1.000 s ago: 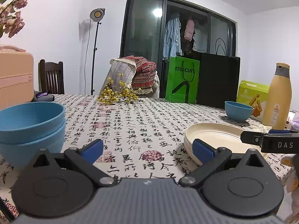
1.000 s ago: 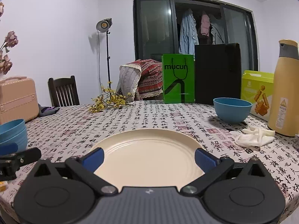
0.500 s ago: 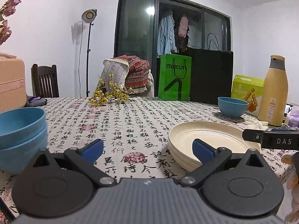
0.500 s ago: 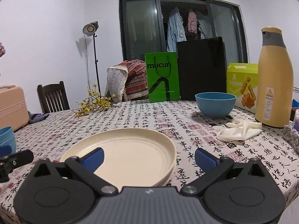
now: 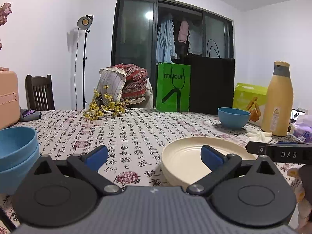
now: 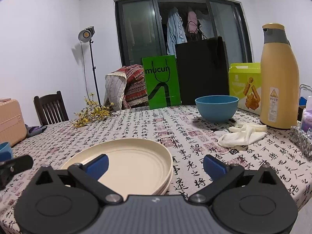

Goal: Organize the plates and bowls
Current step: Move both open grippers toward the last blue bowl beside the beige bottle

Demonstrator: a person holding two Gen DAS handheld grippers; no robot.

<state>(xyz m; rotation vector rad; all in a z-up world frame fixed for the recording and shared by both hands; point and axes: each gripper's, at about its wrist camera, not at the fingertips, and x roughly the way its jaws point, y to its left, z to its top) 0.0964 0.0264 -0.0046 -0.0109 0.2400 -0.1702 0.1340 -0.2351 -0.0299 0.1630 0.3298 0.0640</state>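
A stack of cream plates lies on the patterned tablecloth near the front edge. Two nested blue bowls stand at the left; their rim shows at the left edge of the right wrist view. A single blue bowl stands farther back on the right. My left gripper is open and empty, between the nested bowls and the plates. My right gripper is open and empty, low over the plates' right rim, and shows in the left wrist view.
A tall yellow thermos, a green snack box, white gloves and a tissue pack sit at the right. A green bag and black bag stand at the back. Yellow flowers and a pink case are left.
Both grippers have turned to the right; the plates and nested bowls slid leftward in view. The single blue bowl and thermos look closer in the right wrist view. Both stay open.
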